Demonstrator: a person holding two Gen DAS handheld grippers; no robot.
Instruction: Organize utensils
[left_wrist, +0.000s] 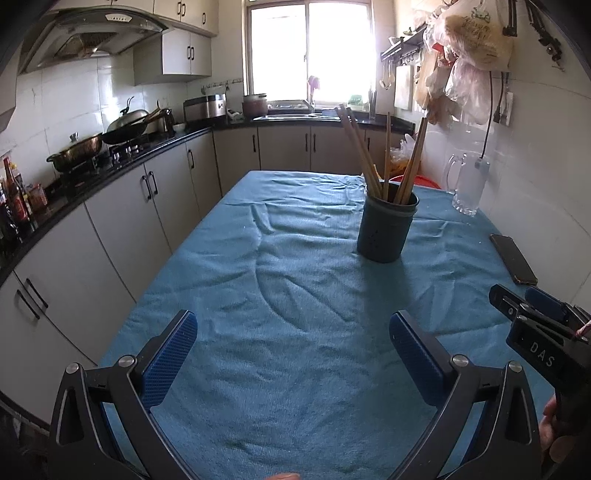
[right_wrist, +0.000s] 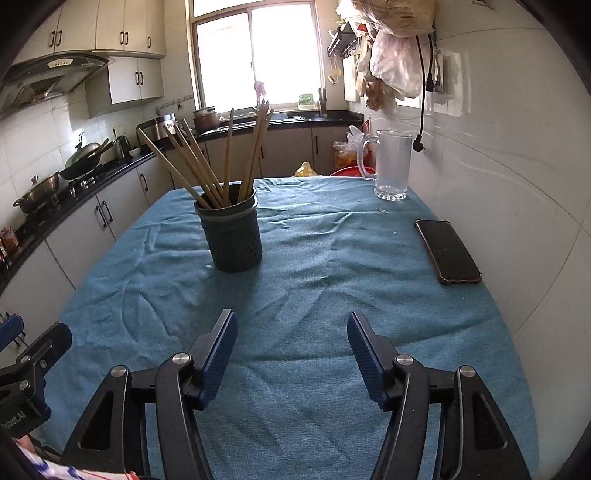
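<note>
Wooden chopsticks (right_wrist: 207, 166) upright, splayed in holder (right_wrist: 232, 240)

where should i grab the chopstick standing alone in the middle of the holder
Grip the lone chopstick on its bare upper shaft, well above the holder rim, coming from the near side with jaws level. It stands nearly upright, clear of the leaning bunches either side.

Left wrist view: looks forward along left gripper (left_wrist: 293, 350) fingers, low over blue cloth (left_wrist: 295, 295), facing window; utensil holder (left_wrist: 386, 229) ahead, right of its fingers, right gripper (left_wrist: 532, 317) at right edge.
Right wrist view: same heading, right gripper (right_wrist: 291, 354) in foreground; holder (right_wrist: 231, 236) ahead-left, phone (right_wrist: 447, 251) ahead-right.
Shared: cloth, holder, phone (left_wrist: 513, 264), glass mug (right_wrist: 391, 166), window.
</note>
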